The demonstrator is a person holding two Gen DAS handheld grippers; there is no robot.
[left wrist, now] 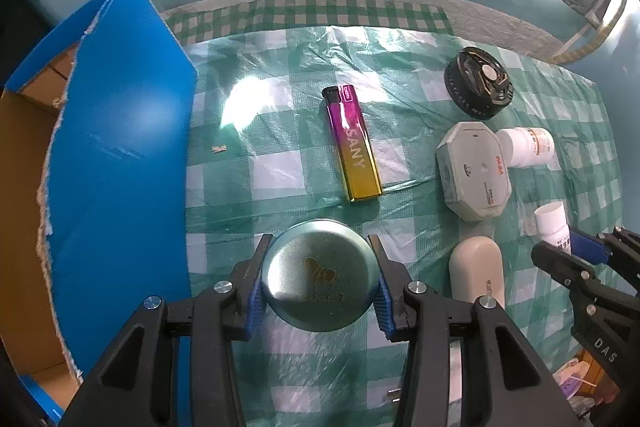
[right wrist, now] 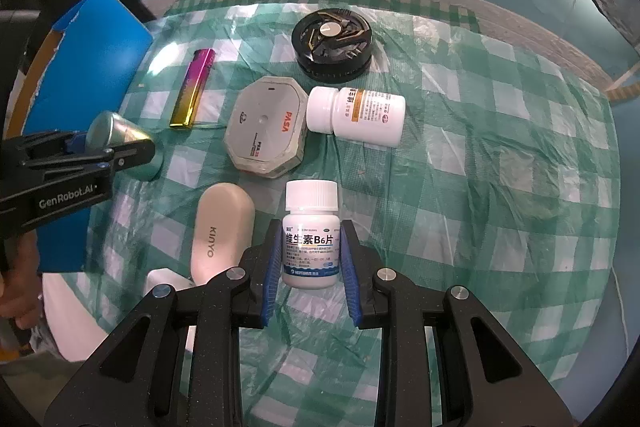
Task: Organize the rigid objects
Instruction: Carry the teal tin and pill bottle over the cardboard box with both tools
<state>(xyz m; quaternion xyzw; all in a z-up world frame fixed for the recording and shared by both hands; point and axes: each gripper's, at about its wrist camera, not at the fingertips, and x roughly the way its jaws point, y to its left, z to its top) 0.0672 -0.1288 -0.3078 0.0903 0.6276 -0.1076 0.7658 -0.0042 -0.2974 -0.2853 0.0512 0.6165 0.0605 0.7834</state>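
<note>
The left gripper (left wrist: 318,279) has its fingers (left wrist: 256,291) pressed against both sides of a round teal tin (left wrist: 318,275), low in the middle of the left wrist view. The right gripper (right wrist: 311,259) grips an upright white vitamin bottle (right wrist: 311,239) between its blue pads, low and central in the right wrist view; whether either thing is lifted off the desk (right wrist: 500,187) I cannot tell.

Beyond the fingers, 5 more things lie loose on the checked cloth: a pink-to-gold lighter (left wrist: 354,147) at mid frame, an octagonal white box (left wrist: 474,173) to its right, a second white bottle (left wrist: 528,147) on its side touching that box, a black round fan-like disc (left wrist: 478,87) above them, and a beige KINYO case (left wrist: 476,275) at lower right.

By my reading the sorting is barely begun — a blue-sided cardboard box (left wrist: 120,155) stands open at the left edge, its visible inside shows only bare card, and it looks the likely place for the tin and the bottle.

The left wrist view alone shows inside that box. The right wrist view alone shows the bottle's printed label, the tin in profile at the left edge — and some white thing at lower left that I cannot identify.
</note>
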